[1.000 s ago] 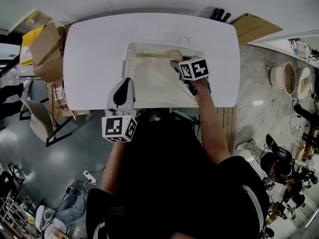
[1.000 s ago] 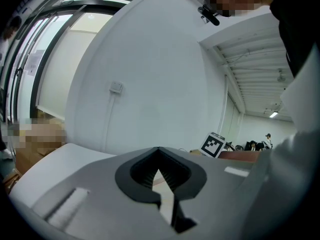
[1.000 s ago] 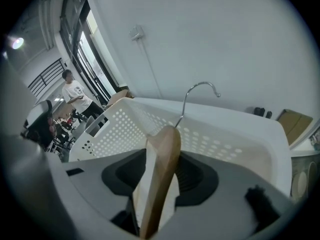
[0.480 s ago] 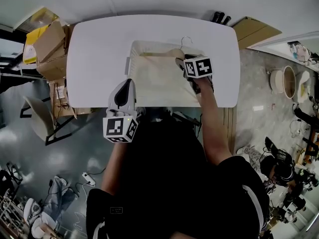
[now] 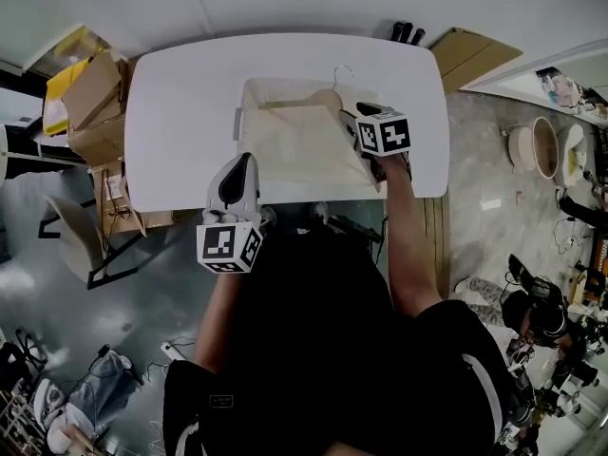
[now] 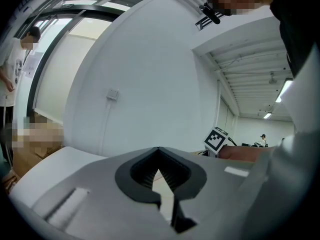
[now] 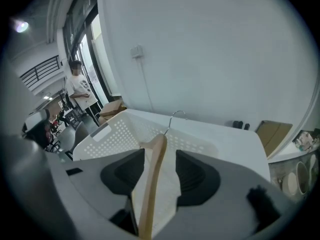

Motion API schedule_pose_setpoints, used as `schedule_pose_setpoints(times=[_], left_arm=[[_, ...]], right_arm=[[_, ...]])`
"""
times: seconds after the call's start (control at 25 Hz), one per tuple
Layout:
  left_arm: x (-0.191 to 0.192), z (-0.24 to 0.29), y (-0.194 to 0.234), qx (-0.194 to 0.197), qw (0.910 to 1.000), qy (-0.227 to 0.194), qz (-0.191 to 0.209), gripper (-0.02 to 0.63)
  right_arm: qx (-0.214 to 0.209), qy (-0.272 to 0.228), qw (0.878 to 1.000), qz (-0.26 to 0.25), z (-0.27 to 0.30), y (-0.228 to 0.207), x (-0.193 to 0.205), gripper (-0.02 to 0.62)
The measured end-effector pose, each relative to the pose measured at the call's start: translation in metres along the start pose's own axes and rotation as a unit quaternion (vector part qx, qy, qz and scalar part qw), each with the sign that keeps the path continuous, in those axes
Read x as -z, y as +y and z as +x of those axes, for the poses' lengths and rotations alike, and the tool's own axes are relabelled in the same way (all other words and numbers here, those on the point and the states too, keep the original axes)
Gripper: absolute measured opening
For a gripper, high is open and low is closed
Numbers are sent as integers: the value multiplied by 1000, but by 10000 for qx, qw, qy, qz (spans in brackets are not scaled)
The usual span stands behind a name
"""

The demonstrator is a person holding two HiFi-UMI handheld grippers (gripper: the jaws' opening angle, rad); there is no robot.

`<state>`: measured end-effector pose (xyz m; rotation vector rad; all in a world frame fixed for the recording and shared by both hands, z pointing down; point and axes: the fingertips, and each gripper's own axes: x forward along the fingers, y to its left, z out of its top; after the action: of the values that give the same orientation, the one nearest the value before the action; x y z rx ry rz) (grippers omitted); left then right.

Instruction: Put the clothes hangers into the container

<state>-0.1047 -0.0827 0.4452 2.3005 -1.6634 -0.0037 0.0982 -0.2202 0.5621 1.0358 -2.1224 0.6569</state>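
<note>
Right gripper view: jaws of our right gripper have just spread, freeing the wooden hanger inside the white basket. We judge it delivered; our left gripper waits, jaws together

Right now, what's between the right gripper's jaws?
The wooden hanger, resting in the white basket, runs through the gap. The right gripper has just been opening its jaws. The right gripper view shows it.

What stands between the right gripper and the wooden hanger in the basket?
Nothing visible does. The wooden hanger lies in the white basket, its hook rising past the far rim, and it shows directly between the open fingers of the right gripper.
</note>
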Motion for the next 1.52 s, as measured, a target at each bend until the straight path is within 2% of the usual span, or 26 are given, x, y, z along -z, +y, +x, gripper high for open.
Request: schedule_pose_setpoints(times=[0.28, 0.48, 0.6, 0.76, 1.04, 1.16, 1.28, 1.52], left_arm=[[-2, 1, -14, 291, 9996, -7, 73, 6], [-2, 0, -23, 423, 9991, 14, 86, 6], [1, -1, -24, 473, 9988, 39, 74, 6], [3, -1, -28, 531, 9985, 73, 59, 6], [5, 2, -37, 647, 9979, -6, 58, 6], [8, 3, -39, 660, 9978, 12, 68, 6], [10, 4, -40, 664, 9978, 22, 87, 6], [12, 6, -42, 676, 9976, 71, 138, 6]], right_arm=[[96, -709, 9971, -256, -42, 13, -12, 202], [128, -1422, 9894, -262, -79, 24, -21, 198], [195, -1764, 9837, -300, -97, 36, -23, 123], [308, -2200, 9745, -314, -119, 56, -17, 54], [721, -2863, 9553, -163, -139, 73, -2, 21], [865, -3041, 9487, 22, -145, 79, 6, 20], [831, -3053, 9485, 143, -145, 86, 14, 18], [668, -3171, 9460, -58, -148, 99, 15, 17]])
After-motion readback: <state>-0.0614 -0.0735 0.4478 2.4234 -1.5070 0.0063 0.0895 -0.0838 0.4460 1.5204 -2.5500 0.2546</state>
